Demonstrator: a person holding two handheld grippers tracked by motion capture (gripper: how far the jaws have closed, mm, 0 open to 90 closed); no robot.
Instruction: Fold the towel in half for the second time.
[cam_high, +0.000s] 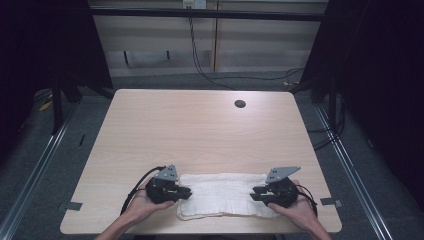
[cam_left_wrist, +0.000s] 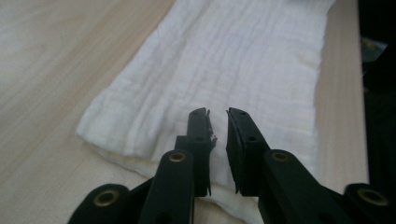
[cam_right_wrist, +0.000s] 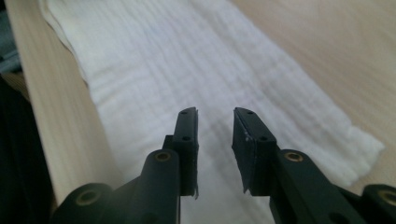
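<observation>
The left gripper (cam_high: 186, 193) sits over the left end of a folded white cloth (cam_high: 222, 194), its black jaws a narrow gap apart with nothing pinched between them; the left gripper view shows the cloth (cam_left_wrist: 233, 65) lying flat beneath the open tips. The right gripper (cam_high: 255, 192) mirrors it over the cloth's right end, jaws parted a little wider and likewise empty, with the fabric (cam_right_wrist: 196, 79) running away under them in the right gripper view. Each gripper is cradled in a hand, the left hand (cam_high: 142, 202) and the right hand (cam_high: 295, 207) resting near the table's front edge. The cloth lies as a long rectangle, parallel to that near edge and just inside it, with only a thin strip of bare wood in front. Its surface is soft and crinkled, ribbed with fine lengthwise wrinkles, and its layered edges show at the ends. Beyond it the pale wood-grain table (cam_high: 200, 130) stretches open to the far side, marked by a round dark cable hole (cam_high: 240, 104) near the back edge.
</observation>
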